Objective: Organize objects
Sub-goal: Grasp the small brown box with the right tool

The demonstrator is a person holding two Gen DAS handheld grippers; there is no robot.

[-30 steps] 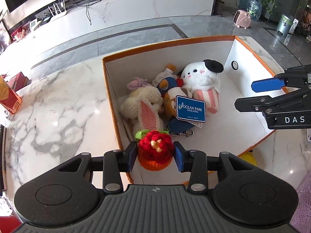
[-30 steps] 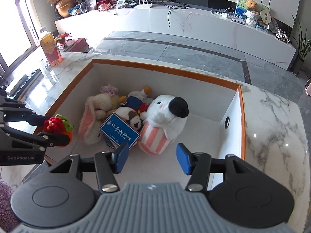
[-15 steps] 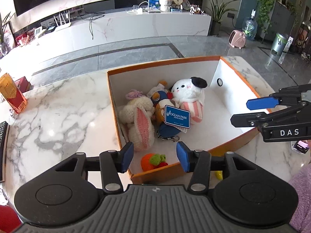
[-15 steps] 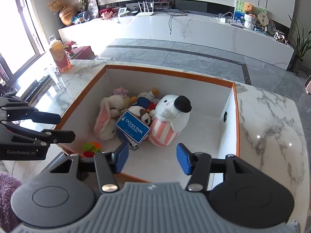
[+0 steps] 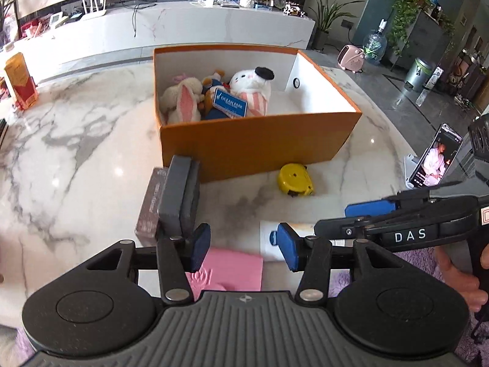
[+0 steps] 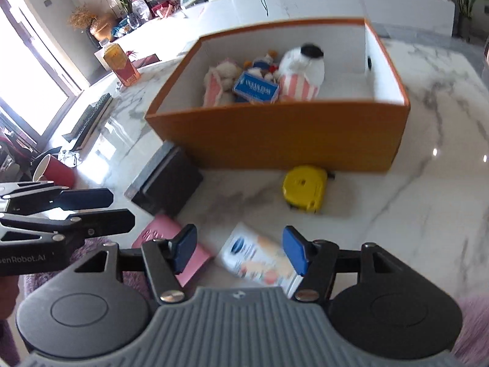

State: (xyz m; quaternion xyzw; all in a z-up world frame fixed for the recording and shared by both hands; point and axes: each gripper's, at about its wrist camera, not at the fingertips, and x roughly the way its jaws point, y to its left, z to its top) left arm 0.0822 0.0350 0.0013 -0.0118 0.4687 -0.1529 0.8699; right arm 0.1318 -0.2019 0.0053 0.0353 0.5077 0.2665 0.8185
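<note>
Pink box below left gripper — fingers apart, empty.

My right gripper reads "DAS"; my left gripper reads "GenRobot.AI", partly cut; the blue tag reads "OCEAN PARK".

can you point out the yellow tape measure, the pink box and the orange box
yellow tape measure (image 5: 294, 179), left wrist view, on its flat top face
pink box (image 5: 235, 267), left wrist view, on its top face
orange box (image 5: 259, 145), left wrist view, on its near outer wall
</note>
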